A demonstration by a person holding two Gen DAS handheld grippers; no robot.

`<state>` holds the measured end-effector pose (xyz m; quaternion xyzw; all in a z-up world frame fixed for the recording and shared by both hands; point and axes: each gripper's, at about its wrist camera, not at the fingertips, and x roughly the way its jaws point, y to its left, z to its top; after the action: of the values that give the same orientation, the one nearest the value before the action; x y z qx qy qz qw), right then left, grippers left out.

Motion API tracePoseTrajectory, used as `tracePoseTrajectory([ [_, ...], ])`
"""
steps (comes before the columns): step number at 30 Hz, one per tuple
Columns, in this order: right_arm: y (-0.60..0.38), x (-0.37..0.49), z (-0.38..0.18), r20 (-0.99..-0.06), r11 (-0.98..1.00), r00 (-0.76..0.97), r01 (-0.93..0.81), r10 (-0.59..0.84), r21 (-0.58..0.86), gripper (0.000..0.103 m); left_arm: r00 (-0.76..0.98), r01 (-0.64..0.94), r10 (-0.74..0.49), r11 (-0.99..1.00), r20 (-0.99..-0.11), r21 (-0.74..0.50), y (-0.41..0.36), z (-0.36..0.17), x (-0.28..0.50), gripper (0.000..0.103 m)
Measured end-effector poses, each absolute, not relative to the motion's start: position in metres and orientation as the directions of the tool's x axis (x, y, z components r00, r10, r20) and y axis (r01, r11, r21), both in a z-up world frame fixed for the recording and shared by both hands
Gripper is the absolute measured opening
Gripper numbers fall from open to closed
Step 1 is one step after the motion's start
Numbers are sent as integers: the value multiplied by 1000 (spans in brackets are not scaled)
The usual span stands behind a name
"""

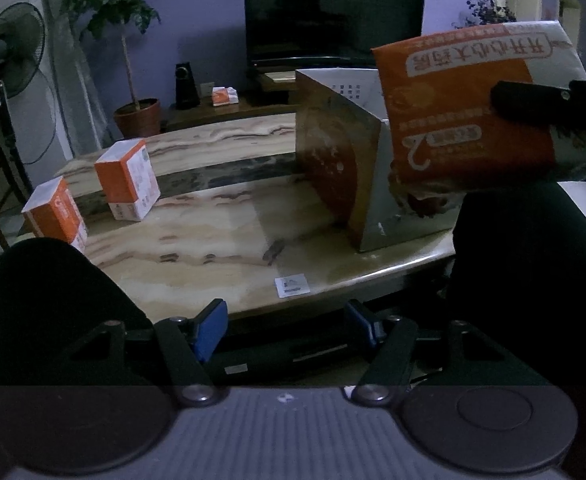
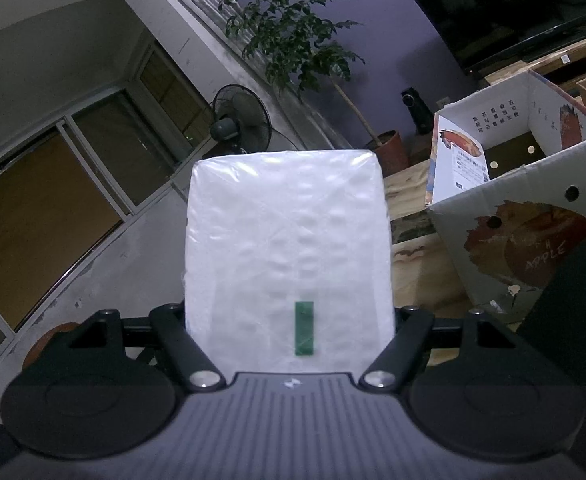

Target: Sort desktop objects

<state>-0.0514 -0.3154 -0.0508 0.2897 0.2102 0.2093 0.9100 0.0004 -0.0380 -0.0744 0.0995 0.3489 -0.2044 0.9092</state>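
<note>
My left gripper (image 1: 287, 320) stands open at the near edge of the marble-patterned table (image 1: 213, 232), with nothing between its blue pads (image 1: 212, 326). Two orange-and-white tissue packs (image 1: 127, 179) (image 1: 55, 214) stand upright on the table's left side. An open cardboard apple box (image 1: 333, 160) (image 2: 533, 200) sits on the right side. My right gripper (image 2: 289, 312) is shut on a third tissue pack (image 2: 287, 248) (image 1: 465, 112), held in the air above and beside the box. One dark finger (image 1: 533, 100) lies across the pack's orange face. The pack hides the right fingertips in the right wrist view.
A small white card (image 1: 291, 286) lies near the table's front edge. Behind the table are a TV (image 1: 333, 12) on a wooden stand, a speaker (image 1: 187, 86), a potted plant (image 1: 133, 60) and a standing fan (image 1: 13, 52). Dark rounded shapes (image 1: 533, 280) flank the left gripper.
</note>
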Motion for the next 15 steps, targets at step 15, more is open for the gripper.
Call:
tracePoseTrajectory([
  [15,-331,-94,-54,-267,775,883,-153,385,613,75,598,622,-427,781,-679,57,-75,-80,-9,66],
])
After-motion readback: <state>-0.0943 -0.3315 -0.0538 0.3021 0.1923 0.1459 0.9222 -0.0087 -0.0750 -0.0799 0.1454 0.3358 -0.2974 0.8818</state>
